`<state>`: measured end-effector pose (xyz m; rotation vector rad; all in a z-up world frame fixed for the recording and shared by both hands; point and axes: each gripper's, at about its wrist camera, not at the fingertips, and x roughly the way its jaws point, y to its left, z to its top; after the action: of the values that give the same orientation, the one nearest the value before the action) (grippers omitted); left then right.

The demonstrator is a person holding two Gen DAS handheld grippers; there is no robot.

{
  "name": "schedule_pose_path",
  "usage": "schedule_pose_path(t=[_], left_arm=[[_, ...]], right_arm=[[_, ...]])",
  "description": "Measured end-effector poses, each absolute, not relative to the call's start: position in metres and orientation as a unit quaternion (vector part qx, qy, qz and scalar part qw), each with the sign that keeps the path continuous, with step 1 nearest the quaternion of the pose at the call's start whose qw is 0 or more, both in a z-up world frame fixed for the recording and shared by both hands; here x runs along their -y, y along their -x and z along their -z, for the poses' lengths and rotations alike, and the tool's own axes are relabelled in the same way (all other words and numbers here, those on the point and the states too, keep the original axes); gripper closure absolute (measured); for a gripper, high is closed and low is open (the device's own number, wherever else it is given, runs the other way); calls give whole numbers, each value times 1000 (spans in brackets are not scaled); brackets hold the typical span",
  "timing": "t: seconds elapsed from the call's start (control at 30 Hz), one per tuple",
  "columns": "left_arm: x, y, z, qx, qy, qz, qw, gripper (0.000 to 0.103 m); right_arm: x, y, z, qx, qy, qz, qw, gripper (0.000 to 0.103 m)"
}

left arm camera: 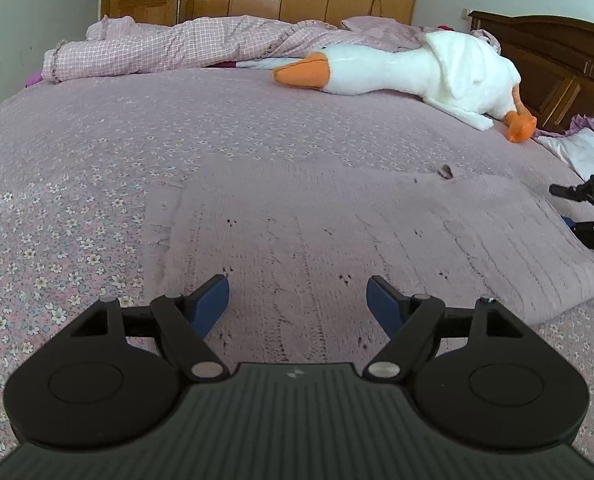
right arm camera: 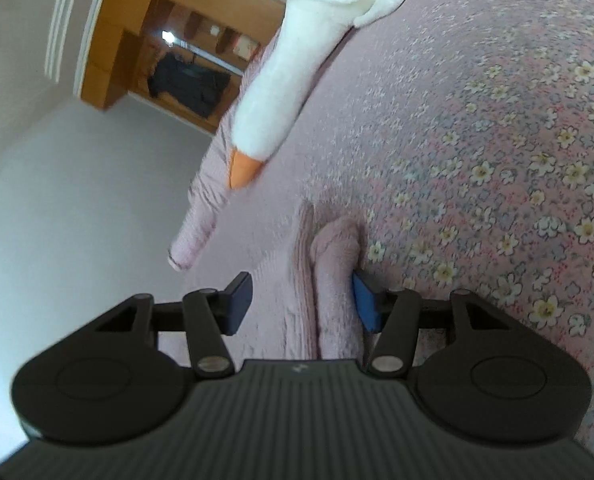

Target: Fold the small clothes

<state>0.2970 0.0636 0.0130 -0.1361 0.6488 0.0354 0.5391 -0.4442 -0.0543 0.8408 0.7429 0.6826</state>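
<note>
My left claw (left arm camera: 298, 300) hovers spread wide over the knit garment (left arm camera: 357, 240), which lies flat on the bed (left arm camera: 77, 200). It looks soft, light and stretchy. My right claw (right arm camera: 303, 300), parted, straddles its rolled edge; I judge hems grip best.

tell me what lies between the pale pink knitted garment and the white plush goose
Only bare floral bedspread. In the left wrist view nothing sits on the stretch from the pink knitted garment up to the white plush goose.
</note>
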Motion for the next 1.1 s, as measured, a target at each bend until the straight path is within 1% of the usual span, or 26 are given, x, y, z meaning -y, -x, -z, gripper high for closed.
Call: schedule_pose_path(t=[0.17,0.33,0.37,0.4,0.43,0.5,0.53,0.67,0.77,0.83,1.0,1.1], left_arm=[[-62,-299,-10,-319,64,-16,945,22],[-57,-299,-10,-314,65,-10,947,22],[-56,-298,-10,-313,64,-9,948,22],[-55,-298,-10,-312,63,-7,948,22],[-55,-298,-9,-312,62,-7,948,22],[-54,-298,-8,-312,62,-9,948,22],[-54,-298,-7,-313,63,-10,948,22],[-55,-298,-7,-313,64,-10,947,22],[-55,-297,-9,-310,65,-8,949,22],[-56,-296,-10,-310,68,-8,948,22],[-58,-295,-11,-305,71,-12,950,22],[-60,-293,-13,-300,84,-19,950,22]], right_arm=[[440,-524,48,-385,-369,-344,773,48],[428,-533,50,-385,-381,-348,765,48],[424,-536,51,-380,-386,-348,765,50],[421,-538,52,-376,-387,-346,768,55],[418,-538,53,-373,-385,-340,773,63],[422,-538,56,-370,-394,-328,775,72],[426,-538,59,-367,-408,-326,770,74],[438,-537,71,-350,-469,-331,741,74],[440,-535,74,-345,-482,-332,734,75],[441,-534,74,-351,-478,-324,737,84],[431,-530,59,-364,-441,-294,766,86],[424,-521,41,-351,-424,-287,784,86]])
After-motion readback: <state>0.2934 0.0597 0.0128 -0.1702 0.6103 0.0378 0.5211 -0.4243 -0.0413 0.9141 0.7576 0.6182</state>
